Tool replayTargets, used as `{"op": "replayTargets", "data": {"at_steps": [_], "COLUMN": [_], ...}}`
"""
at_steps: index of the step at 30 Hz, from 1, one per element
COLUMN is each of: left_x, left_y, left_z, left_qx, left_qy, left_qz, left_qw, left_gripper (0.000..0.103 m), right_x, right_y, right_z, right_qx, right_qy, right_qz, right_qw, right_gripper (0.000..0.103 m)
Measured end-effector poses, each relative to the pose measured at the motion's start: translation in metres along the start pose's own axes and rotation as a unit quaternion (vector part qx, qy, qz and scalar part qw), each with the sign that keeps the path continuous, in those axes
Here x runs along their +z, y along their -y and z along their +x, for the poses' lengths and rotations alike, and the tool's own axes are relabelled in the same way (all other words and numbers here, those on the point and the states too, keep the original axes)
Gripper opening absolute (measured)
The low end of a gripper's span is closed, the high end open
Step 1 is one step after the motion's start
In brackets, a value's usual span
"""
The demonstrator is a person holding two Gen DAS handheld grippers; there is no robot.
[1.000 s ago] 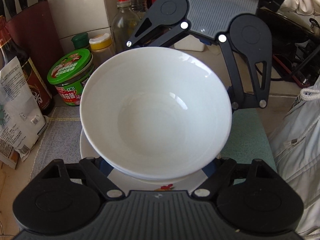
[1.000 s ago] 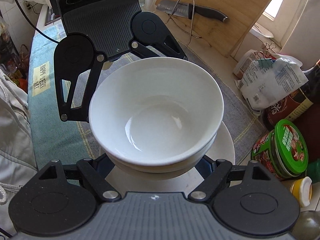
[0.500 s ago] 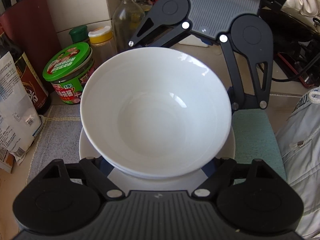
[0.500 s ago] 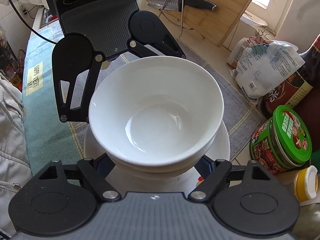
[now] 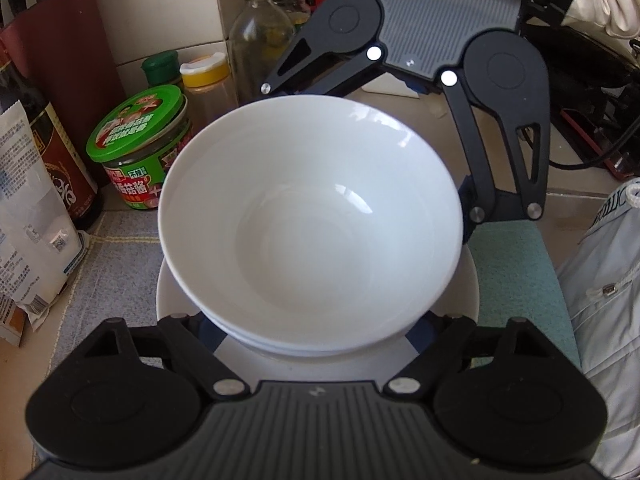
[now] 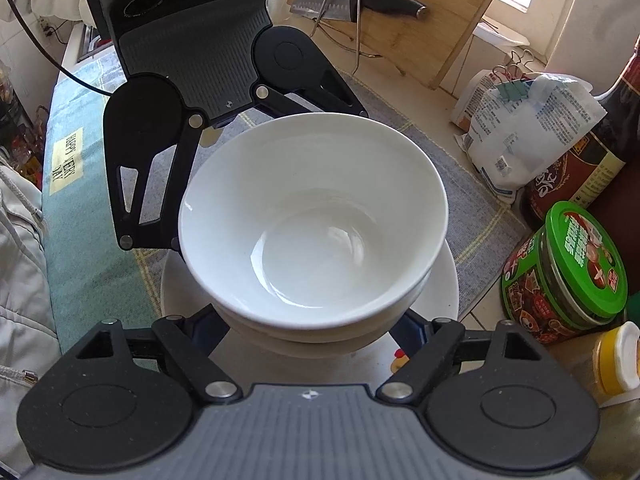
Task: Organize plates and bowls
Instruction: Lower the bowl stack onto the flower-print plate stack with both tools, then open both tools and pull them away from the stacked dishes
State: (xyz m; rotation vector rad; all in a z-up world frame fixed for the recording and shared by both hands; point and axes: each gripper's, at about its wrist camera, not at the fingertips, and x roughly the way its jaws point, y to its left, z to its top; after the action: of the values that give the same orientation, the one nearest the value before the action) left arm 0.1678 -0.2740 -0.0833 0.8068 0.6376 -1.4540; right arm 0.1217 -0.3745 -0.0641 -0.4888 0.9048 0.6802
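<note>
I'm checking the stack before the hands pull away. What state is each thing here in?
Top bowl: upright, empty, nested in a second bowl.
Plate: flat on the grey mat, under the bowls.
Left gripper: jaws opening, either side of the bowls.
Right gripper: jaws opening, either side of the bowls.
Green-lidded jar: lid on, upright.
Knife: lying against the cutting board.

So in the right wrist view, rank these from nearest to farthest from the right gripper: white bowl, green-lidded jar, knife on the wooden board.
1. The white ceramic bowl, between the opening jaws of the right gripper.
2. The green-lidded sauce jar, off to the right.
3. The black-handled knife, on the wooden cutting board at the back.
</note>
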Motion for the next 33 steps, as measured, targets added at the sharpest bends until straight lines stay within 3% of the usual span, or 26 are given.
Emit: {"op": "replayTargets", "data": {"at_steps": [3,6,10,12,16,20,23,26,29,33], "left_x": [0.000,-0.004,-0.013,-0.018,-0.033,-0.049,-0.059,-0.068,-0.070,-0.065], "left_y": [0.004,0.008,0.015,0.023,0.043,0.059,0.066,0.079,0.093,0.111], "left_z": [-0.001,-0.006,-0.021,-0.029,-0.053,-0.075,-0.088,-0.107,-0.126,-0.145], "left_qx": [0.011,0.032,0.051,0.077,0.117,0.149,0.178,0.237,0.279,0.336], "left_qy": [0.003,0.012,0.026,0.032,0.065,0.122,0.153,0.181,0.189,0.161], "left_qz": [-0.002,-0.014,-0.045,-0.047,-0.065,-0.108,-0.159,-0.205,-0.236,-0.263], "left_qw": [0.9999,0.9993,0.9973,0.9954,0.9889,0.9754,0.9589,0.9323,0.9116,0.8900], "left_gripper": [0.089,0.097,0.097,0.098,0.101,0.102,0.102,0.102,0.102,0.102], "right_x": [0.001,0.003,0.002,0.001,0.003,0.006,0.007,0.008,0.014,0.016], "right_y": [-0.001,-0.003,-0.007,-0.011,-0.030,-0.058,-0.084,-0.110,-0.129,-0.145], "right_z": [0.000,-0.005,-0.008,-0.009,-0.018,-0.022,-0.025,-0.030,-0.035,-0.042], "right_qx": [-0.009,-0.015,-0.034,-0.054,-0.094,-0.150,-0.200,-0.240,-0.279,-0.321], "right_qy": [0.008,0.014,0.010,0.003,0.011,0.016,0.026,0.041,0.056,0.058], "right_qz": [0.002,0.001,0.006,0.013,0.045,0.095,0.143,0.205,0.281,0.405], "right_qw": [1.000,1.000,0.999,0.998,0.995,0.984,0.969,0.948,0.916,0.854], "right_gripper": [0.102,0.103,0.103,0.103,0.103,0.103,0.103,0.103,0.103,0.103]}}
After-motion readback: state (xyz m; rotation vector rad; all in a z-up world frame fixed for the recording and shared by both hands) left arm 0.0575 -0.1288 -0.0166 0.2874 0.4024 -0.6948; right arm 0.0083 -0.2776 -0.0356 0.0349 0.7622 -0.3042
